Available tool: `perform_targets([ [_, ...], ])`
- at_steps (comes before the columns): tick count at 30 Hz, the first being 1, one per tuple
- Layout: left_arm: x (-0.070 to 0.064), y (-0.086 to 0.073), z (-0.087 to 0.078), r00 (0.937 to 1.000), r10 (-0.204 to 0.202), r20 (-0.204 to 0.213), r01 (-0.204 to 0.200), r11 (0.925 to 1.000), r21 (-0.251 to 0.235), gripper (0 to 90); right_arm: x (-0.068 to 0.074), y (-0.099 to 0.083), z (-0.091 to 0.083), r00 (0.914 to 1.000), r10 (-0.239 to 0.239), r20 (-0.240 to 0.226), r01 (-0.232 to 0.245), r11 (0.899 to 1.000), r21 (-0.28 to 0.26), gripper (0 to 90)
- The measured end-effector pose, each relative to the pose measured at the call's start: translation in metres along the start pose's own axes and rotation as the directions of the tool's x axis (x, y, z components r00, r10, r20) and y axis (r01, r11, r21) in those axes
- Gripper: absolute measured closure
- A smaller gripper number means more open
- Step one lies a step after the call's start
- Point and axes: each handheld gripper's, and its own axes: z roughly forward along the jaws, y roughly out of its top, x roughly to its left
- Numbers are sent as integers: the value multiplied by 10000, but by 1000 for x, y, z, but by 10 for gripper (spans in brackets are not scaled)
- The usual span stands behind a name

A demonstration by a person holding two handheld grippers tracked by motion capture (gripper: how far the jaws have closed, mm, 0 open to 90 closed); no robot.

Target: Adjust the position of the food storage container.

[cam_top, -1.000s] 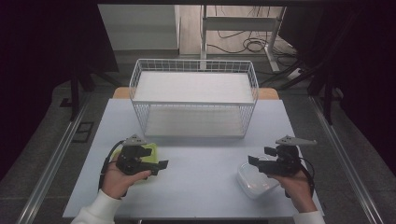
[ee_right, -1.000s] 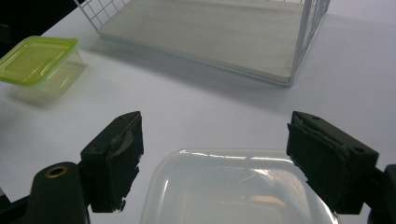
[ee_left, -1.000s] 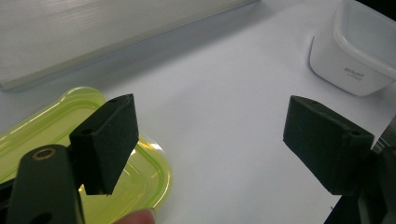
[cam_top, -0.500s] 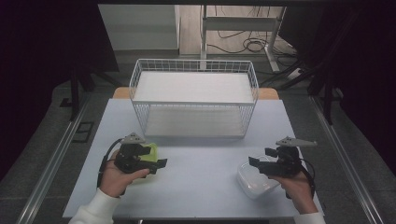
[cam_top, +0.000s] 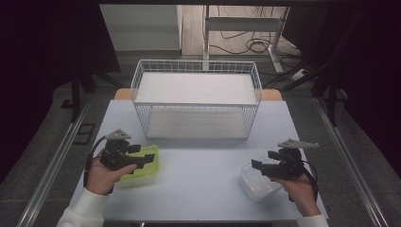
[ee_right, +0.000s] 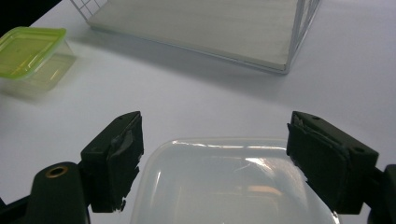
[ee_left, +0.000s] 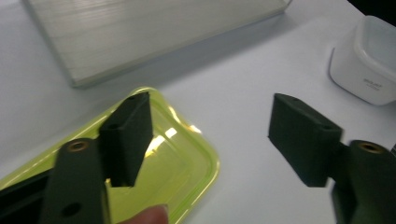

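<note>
At lower left, the left tool is hovering agape over the green-lidded box; lower right, the right tool (also gaping) is straddling the clear box.

Both grippers' fingers spread wide

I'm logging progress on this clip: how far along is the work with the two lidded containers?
Early stage. Nothing looks done: the white wire basket holds no container. In hand: the left gripper, jaws open, hangs over the green-lidded plastic container; the right gripper, jaws open, straddles the clear plastic container with a translucent lid. Left, probably: gripping and lifting both.
</note>
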Motion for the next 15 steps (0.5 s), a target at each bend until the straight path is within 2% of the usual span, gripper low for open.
perform_targets([
  [2, 3, 0, -2, 10000, -68, -45, 68, 10000, 5, 356, 0, 0, 0, 10000, -14, 17, 14, 10000, -10, 190],
  [4, 10, -1, -6, 9997, -167, -187, 168, 9999, 33, 435, 1, 1, -1, 10000, -61, 32, 61, 10000, -59, 192],
  [11, 25, -4, -12, 9981, -468, -398, 469, 9989, 7, 486, 2, 0, 0, 9999, -137, 88, 136, 9999, 27, 195],
  [15, 39, -6, -20, 9939, -728, -830, 726, 9973, -60, 519, 1, -1, 2, 9998, -149, 132, 147, 9998, 135, 196],
])
